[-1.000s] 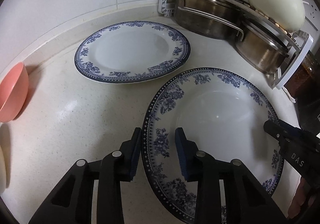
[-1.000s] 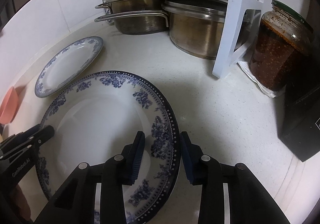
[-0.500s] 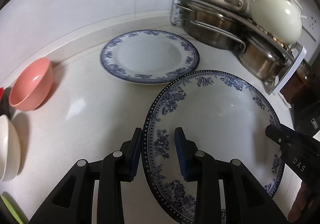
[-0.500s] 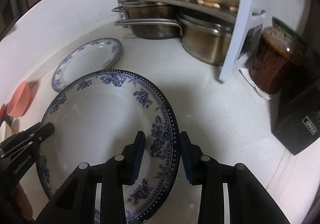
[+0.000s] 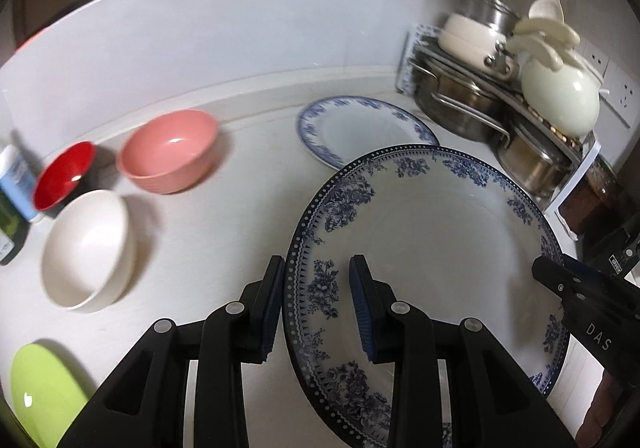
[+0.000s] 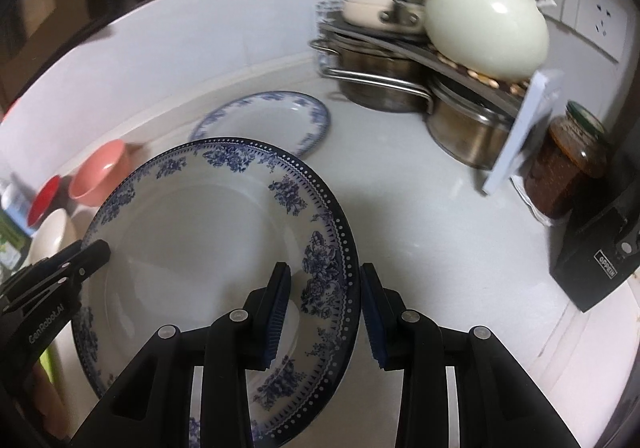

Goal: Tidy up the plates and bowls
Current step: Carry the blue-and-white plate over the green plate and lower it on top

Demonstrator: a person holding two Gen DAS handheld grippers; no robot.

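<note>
Left wrist: blue-floral plate (image 5: 432, 248) tilted, face up, left gripper (image 5: 316, 308) and right gripper (image 6: 326, 312) pinching opposite rims, above white countertop (image 5: 224, 215)

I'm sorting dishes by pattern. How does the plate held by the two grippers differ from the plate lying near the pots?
The held plate is raised off the counter, gripped at opposite rims by the left gripper and right gripper; the far plate lies flat, untouched. The held plate has a dark dotted edge and large flower clusters; the far plate has a lighter, plainer blue border. Both are round, white, blue-patterned and empty.
</note>
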